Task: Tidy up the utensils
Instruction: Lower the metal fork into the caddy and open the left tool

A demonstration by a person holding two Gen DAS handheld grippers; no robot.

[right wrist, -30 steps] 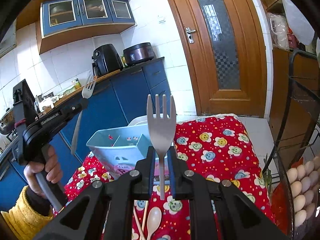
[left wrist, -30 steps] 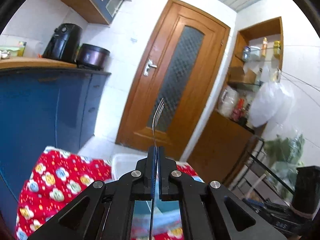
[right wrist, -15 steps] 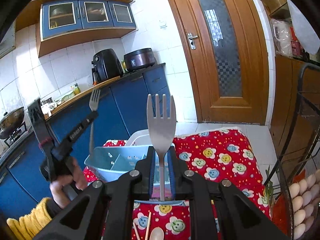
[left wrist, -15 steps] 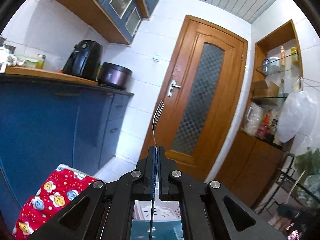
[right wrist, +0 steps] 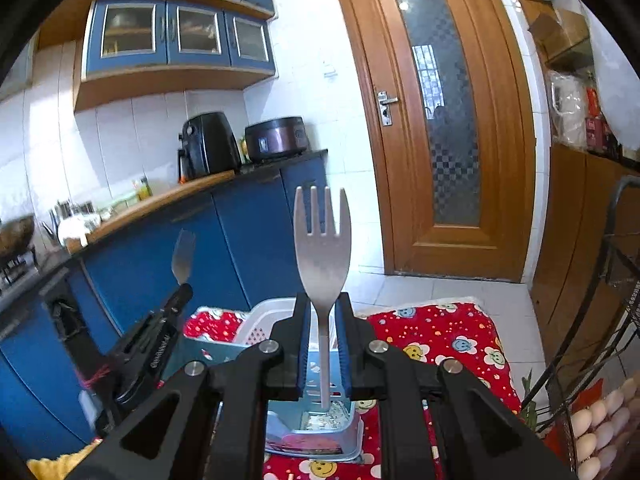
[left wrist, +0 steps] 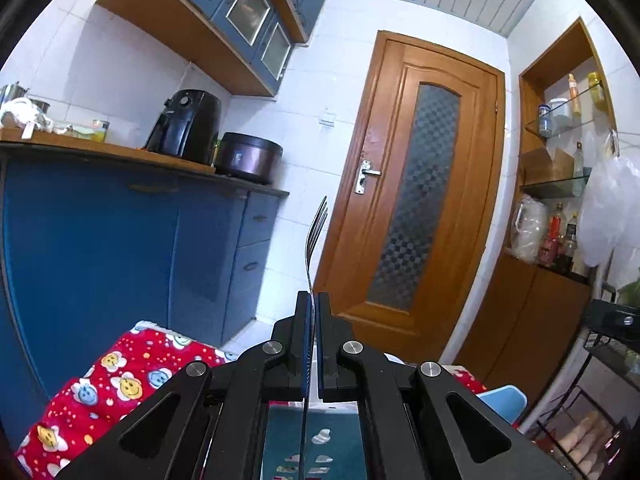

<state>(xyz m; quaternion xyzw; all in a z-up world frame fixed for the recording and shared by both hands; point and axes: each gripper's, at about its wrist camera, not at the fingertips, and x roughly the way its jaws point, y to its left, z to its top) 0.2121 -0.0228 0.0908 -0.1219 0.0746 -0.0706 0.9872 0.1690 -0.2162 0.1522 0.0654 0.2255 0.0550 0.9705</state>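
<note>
Both hands have swung in over the pale blue plastic utensil caddy, so drop-off looks near. The left gripper pinches a thin steel fork edge-on at twelve o'clock. Only the right view shows the right gripper clamping a broad-faced steel fork.

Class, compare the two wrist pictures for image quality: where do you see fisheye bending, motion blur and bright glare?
Left wrist view: the wooden door and blue counter bow outward, black vignette at the corners, and the fork is seen edge-on and sharp. Right wrist view: the left gripper and its fork are smeared by motion, the right gripper's fork is crisp, and daylight glares through the door glass.
</note>
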